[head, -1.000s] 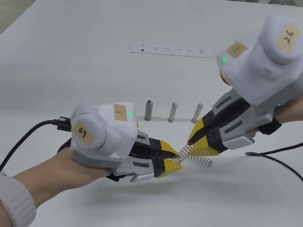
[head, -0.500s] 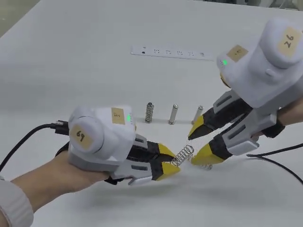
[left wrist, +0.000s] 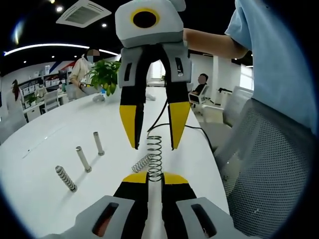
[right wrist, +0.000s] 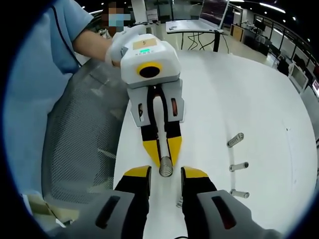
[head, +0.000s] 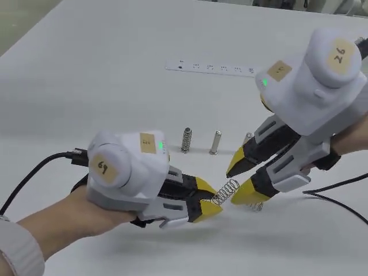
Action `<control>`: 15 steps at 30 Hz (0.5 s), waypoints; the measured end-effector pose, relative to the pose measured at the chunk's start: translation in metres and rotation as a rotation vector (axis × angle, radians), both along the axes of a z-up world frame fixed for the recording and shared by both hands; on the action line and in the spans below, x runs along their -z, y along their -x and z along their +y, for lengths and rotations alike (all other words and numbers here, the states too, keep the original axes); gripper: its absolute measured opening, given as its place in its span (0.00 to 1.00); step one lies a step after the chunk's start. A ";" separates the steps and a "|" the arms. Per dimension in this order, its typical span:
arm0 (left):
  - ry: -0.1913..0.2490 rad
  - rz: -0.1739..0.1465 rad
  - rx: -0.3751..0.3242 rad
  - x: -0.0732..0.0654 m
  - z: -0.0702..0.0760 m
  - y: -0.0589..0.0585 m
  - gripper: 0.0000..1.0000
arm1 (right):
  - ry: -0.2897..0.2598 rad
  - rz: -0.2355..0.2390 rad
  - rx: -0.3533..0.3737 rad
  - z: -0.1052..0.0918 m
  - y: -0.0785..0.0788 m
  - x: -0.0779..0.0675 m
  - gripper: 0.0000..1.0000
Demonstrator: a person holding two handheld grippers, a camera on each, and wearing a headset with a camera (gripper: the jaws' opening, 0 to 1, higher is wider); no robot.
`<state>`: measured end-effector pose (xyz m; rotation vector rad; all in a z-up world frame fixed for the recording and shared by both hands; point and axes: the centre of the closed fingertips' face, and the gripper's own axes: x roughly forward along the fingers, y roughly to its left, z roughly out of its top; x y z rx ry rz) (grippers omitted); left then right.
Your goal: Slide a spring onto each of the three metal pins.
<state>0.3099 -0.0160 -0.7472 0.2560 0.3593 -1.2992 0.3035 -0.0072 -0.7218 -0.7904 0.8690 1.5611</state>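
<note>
your left gripper (head: 210, 205) is pinching one end of a spring (head: 225, 191), its yellow-tipped jaws pressed together on the coils, low over the white table (head: 86, 92). the spring sticks out from those tips toward your right gripper (head: 237, 185), which faces the left one nearly tip to tip. the right gripper's jaws are spread apart, and the free end of the spring sits in the gap between them. in the right gripper view you can see bare table on either side of the coil, so neither jaw looks to be pressing on it. a loose spring (head: 255, 205) lies flat on the table just beside your lower right jaw, below the held one. behind the two grippers three pins stand upright in a row. in the head view, the sprung pin (head: 187, 140) at the left end already wears a spring and the middle pin (head: 215, 142) is bare. the end pin (head: 248, 137) is bare too, as the left gripper view shows, though in the head view your right gripper covers most of it. the held spring is in front of the row, apart from every pin, roughly opposite the gap between the middle pin and the end pin. farther back on the table lies a white power strip (head: 215, 68). a black cable (head: 69, 155) trails from the back of your left gripper.
</note>
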 end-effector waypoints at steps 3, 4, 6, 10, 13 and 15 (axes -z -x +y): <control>0.004 -0.001 -0.004 -0.001 0.000 -0.001 0.01 | 0.003 -0.001 -0.008 0.001 0.000 0.002 0.21; 0.007 0.001 -0.008 -0.002 0.000 -0.001 0.01 | 0.002 0.002 -0.009 0.001 0.001 0.003 0.21; 0.008 -0.001 -0.009 -0.003 0.000 -0.001 0.01 | 0.002 0.000 -0.012 0.002 0.001 0.003 0.20; 0.014 -0.003 -0.014 -0.004 0.000 -0.002 0.01 | 0.000 0.000 -0.014 0.004 0.001 0.003 0.18; 0.025 0.002 -0.018 -0.006 -0.001 -0.003 0.01 | -0.003 0.000 -0.010 0.006 0.000 0.004 0.19; 0.027 0.004 -0.019 -0.006 -0.001 -0.003 0.01 | 0.000 -0.001 -0.014 0.006 0.000 0.005 0.17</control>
